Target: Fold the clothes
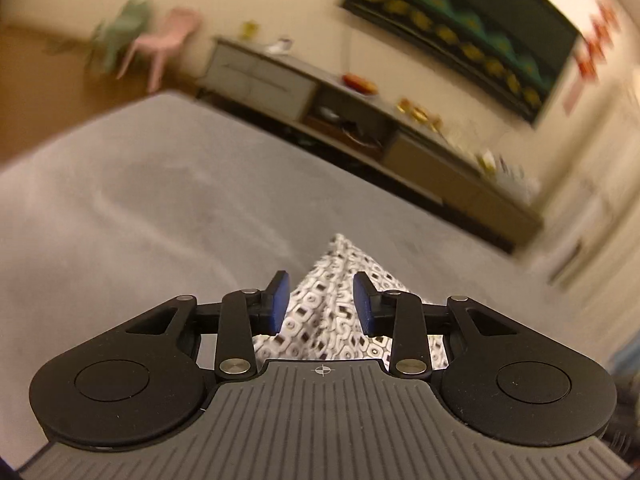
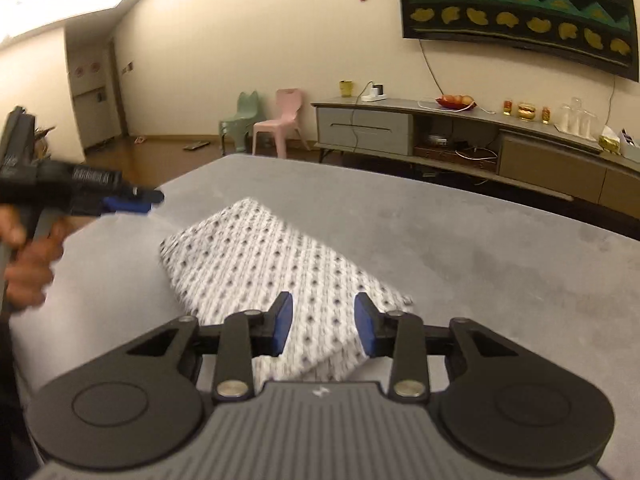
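- The patterned cloth [image 2: 256, 264], white with small dark marks, lies folded into a rough rectangle on the grey tabletop [image 2: 460, 248], nearer your side than the far edge.
- In the left wrist view you see only one corner of that cloth [image 1: 340, 292], running up to a point between the blue pads.
- Your right gripper [image 2: 323, 326] hangs over the near end of the cloth; its jaws stand apart, and the pads press on nothing.
- Your left gripper [image 1: 321, 304] also has its jaws parted, with the cloth lying below the gap and not pinched.
- In the right wrist view the left gripper [image 2: 150, 199] shows from the side, above the table just beside the far left corner of the cloth, clear of the fabric.
- Your left hand [image 2: 30, 264] is wrapped round that gripper's handle at the left edge of the picture.
- Behind the table a long low cabinet [image 2: 460, 132] runs along the wall, with a red bowl of fruit [image 2: 456, 101] and some small jars on top.
- A dark hanging [image 2: 520, 12] with green peaks and yellow shapes is on the wall above the cabinet.
- To the left of the cabinet stand a pink chair [image 2: 280, 120] and a green chair [image 2: 240, 122], side by side on the wooden floor.
- The left wrist view is tilted and blurred.
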`<state>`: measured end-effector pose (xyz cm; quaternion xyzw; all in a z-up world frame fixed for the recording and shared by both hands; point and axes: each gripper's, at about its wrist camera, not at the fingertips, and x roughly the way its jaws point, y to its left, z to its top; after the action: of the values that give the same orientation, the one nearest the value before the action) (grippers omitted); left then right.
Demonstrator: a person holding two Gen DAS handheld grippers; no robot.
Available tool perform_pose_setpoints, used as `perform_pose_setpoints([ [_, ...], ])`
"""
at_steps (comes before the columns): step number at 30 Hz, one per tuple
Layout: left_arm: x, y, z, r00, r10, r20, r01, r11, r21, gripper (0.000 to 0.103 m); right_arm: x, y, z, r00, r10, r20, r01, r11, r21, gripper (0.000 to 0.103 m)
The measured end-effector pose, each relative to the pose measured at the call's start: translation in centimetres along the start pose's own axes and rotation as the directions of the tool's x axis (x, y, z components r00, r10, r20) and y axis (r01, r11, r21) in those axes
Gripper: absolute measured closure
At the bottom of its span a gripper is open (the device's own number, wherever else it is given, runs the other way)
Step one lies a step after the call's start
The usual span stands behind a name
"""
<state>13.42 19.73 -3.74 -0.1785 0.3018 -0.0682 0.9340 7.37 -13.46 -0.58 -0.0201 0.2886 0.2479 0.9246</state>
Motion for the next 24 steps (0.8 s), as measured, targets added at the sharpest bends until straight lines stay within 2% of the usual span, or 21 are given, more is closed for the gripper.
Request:
perform_pose_setpoints([
  [1,1.0,-0.8,-0.2,1.0,-0.002,-0.031,0.004,0.999,0.047,0.078,1.1,0.4,0.0,1.0,0.017,-0.004,-0.017,1.0,-0.008,0.068],
  [3,3.3,-1.6,-1.6,0.995,0.076,-0.067,-0.067,0.99,0.122,0.08,3.1,1.2,-0.4,0.998,0.056,-0.029,-0.056,0.998,-0.014,0.069],
  [4,4.4,-2.0,-2.3,0.99,0.114,-0.081,-0.1,0.983,0.155,0.078,4.1,1.6,-0.8,0.996,0.07,-0.052,-0.071,0.997,-0.018,0.07],
  [6,5.7,-1.3,-3.3,0.981,0.169,-0.098,-0.152,0.976,0.158,0.069,5.7,2.0,-2.1,0.991,0.032,-0.129,-0.04,0.998,-0.055,0.071],
  [8,6.0,-0.5,-3.7,0.981,0.156,-0.112,-0.143,0.983,0.116,0.067,6.1,1.7,-2.8,0.989,0.011,-0.147,-0.023,0.996,-0.084,0.071],
  [10,6.2,-0.5,-4.1,0.983,0.132,-0.125,-0.123,0.989,0.077,0.075,5.9,1.0,-2.2,0.986,-0.004,-0.168,-0.01,0.996,-0.085,0.071],
  [12,6.3,-1.0,-4.7,0.988,0.075,-0.135,-0.071,0.997,0.035,0.078,5.7,0.0,-1.7,0.981,-0.059,-0.186,0.036,0.992,-0.121,0.071],
  [15,6.6,-4.3,-6.0,0.987,0.008,-0.16,0.011,0.993,0.115,0.077,5.0,-3.5,-1.3,0.963,-0.191,-0.19,0.166,0.976,-0.139,0.061],
  [17,6.5,-6.1,-6.7,0.985,-0.024,-0.172,0.051,0.986,0.158,0.076,4.2,-6.4,-1.2,0.956,-0.213,-0.201,0.207,0.977,-0.055,0.057],
  [20,5.2,-6.6,-6.6,0.988,-0.02,-0.152,0.044,0.987,0.153,0.076,2.1,-9.4,-0.8,0.952,-0.232,-0.2,0.252,0.965,0.079,0.062],
  [23,2.0,-6.4,-4.4,0.996,-0.046,-0.076,0.055,0.991,0.126,0.074,-0.3,-10.0,0.8,0.973,-0.198,-0.115,0.214,0.966,0.145,0.062],
  [24,1.4,-6.7,-3.3,0.997,-0.064,-0.05,0.071,0.988,0.134,0.067,-0.3,-9.9,1.5,0.979,-0.18,-0.093,0.193,0.969,0.156,0.062],
])
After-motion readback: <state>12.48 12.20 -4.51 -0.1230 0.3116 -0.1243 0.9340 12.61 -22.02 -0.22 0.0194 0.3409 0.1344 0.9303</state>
